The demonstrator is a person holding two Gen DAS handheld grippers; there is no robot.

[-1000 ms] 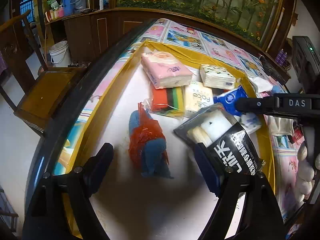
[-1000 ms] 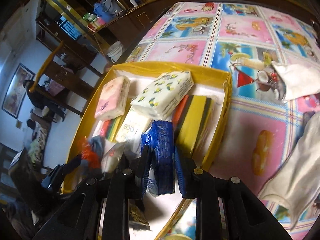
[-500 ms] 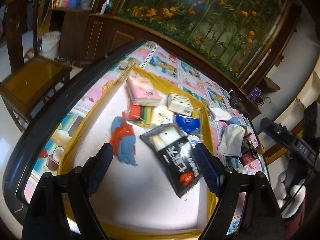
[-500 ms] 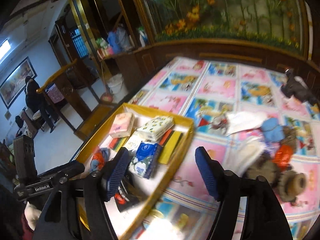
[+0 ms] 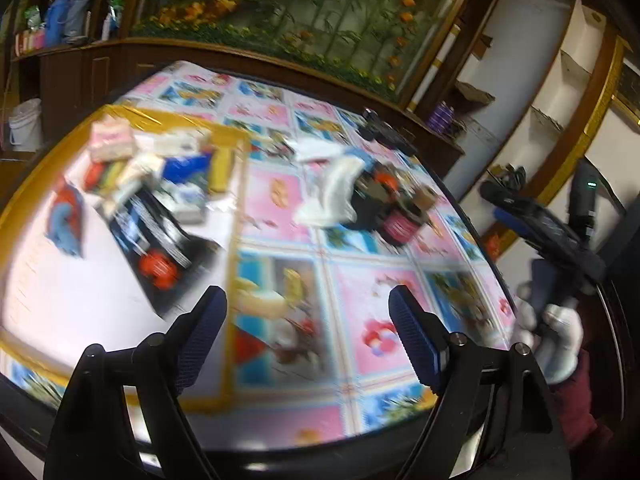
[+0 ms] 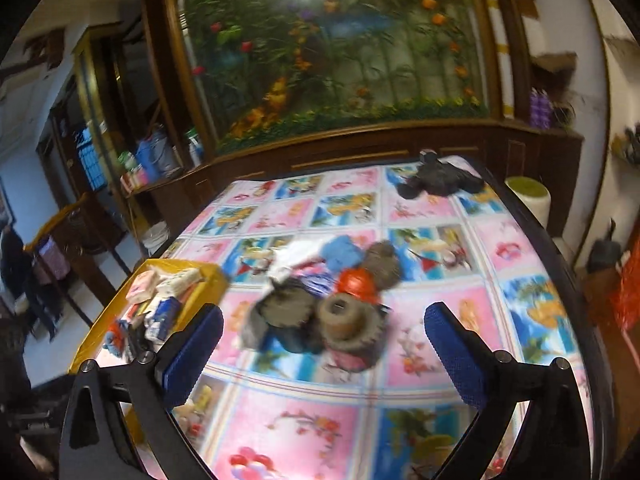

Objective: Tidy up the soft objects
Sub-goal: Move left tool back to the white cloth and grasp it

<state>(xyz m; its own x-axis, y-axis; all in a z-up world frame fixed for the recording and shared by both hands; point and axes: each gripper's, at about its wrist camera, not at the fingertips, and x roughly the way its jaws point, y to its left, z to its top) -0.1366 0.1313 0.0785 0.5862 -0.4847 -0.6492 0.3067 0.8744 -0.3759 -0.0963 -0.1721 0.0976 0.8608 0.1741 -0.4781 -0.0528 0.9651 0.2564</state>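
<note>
My right gripper (image 6: 322, 350) has just opened its jaws, dropping the blue tissue pack (image 6: 162, 314) into the yellow tray (image 6: 110, 322); both grippers, empty, now face the pile of soft things (image 6: 324, 300) on the table (image 6: 420, 364). Left gripper (image 5: 308, 336) hangs open too.

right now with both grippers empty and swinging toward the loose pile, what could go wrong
1. The pile on the tablecloth is tangled and blurred; the wide-open right gripper, whose jaws have just been opening, might grab several items or knock some away.
2. The yellow tray is crowded along its far end; another item dropped there may spill over the rim.
3. The left gripper is also open and aimed nearby, so the two could collide.
</note>
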